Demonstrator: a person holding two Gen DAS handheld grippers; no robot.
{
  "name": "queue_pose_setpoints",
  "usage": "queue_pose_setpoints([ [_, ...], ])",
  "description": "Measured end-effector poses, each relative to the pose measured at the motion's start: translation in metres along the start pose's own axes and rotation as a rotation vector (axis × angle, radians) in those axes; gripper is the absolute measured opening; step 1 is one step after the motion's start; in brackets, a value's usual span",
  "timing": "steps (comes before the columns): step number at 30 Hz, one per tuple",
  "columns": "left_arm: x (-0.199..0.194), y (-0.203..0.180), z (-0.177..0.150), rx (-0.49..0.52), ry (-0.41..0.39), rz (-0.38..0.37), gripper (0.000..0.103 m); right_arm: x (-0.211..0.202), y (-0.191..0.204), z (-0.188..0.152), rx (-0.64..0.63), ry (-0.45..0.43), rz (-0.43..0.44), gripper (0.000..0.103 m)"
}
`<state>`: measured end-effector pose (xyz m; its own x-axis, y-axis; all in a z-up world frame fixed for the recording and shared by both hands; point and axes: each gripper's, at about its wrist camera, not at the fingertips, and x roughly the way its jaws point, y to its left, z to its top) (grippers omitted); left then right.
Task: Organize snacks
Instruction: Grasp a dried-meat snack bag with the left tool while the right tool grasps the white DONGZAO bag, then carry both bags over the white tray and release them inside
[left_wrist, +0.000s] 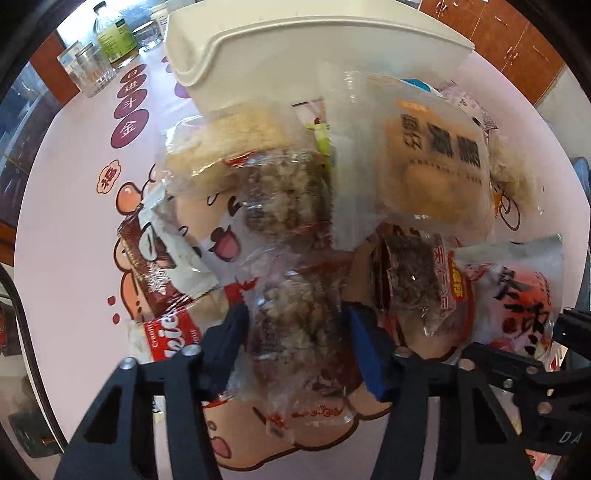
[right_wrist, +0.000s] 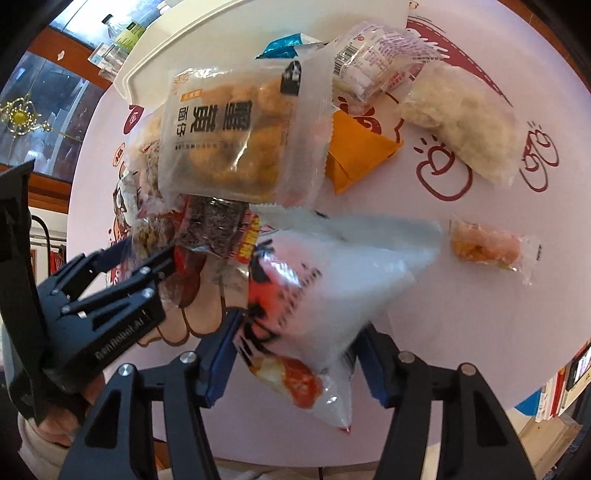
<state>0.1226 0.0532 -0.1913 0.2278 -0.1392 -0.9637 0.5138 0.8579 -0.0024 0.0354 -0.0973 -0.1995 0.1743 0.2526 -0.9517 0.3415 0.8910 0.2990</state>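
Snack packets lie heaped on a pink printed tabletop (left_wrist: 74, 221). My left gripper (left_wrist: 295, 317) points down into the heap, its blue pads pressed on both sides of a clear packet of grainy brown crisps (left_wrist: 295, 325). In the right wrist view the left gripper (right_wrist: 162, 258) reaches into the pile from the left. My right gripper (right_wrist: 299, 328) is shut on a white-and-red bag (right_wrist: 314, 295), which also shows in the left wrist view (left_wrist: 517, 295). A white plastic bin (left_wrist: 295, 48) stands behind the heap.
A packet of golden puffs (right_wrist: 236, 140) tops the pile, with a dark seaweed packet (right_wrist: 214, 225) under it. An orange packet (right_wrist: 354, 155), a pale bag (right_wrist: 461, 122) and a small clear packet (right_wrist: 487, 247) lie apart to the right. A bottle (left_wrist: 110, 33) and glasses (left_wrist: 90, 70) stand far left.
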Motion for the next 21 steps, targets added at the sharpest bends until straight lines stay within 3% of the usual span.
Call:
queue_pose_setpoints([
  [4, 0.001, -0.006, 0.004, 0.0, -0.019, -0.015, 0.041, -0.003, 0.008, 0.003, -0.045, -0.026, -0.024, 0.058],
  [9, -0.011, -0.005, -0.001, -0.037, -0.038, -0.018, 0.04, -0.02, 0.015, 0.002, -0.102, -0.066, -0.036, 0.043],
  [21, -0.096, 0.006, 0.008, -0.079, -0.221, -0.055, 0.04, -0.109, 0.04, 0.009, -0.227, -0.294, -0.114, 0.042],
])
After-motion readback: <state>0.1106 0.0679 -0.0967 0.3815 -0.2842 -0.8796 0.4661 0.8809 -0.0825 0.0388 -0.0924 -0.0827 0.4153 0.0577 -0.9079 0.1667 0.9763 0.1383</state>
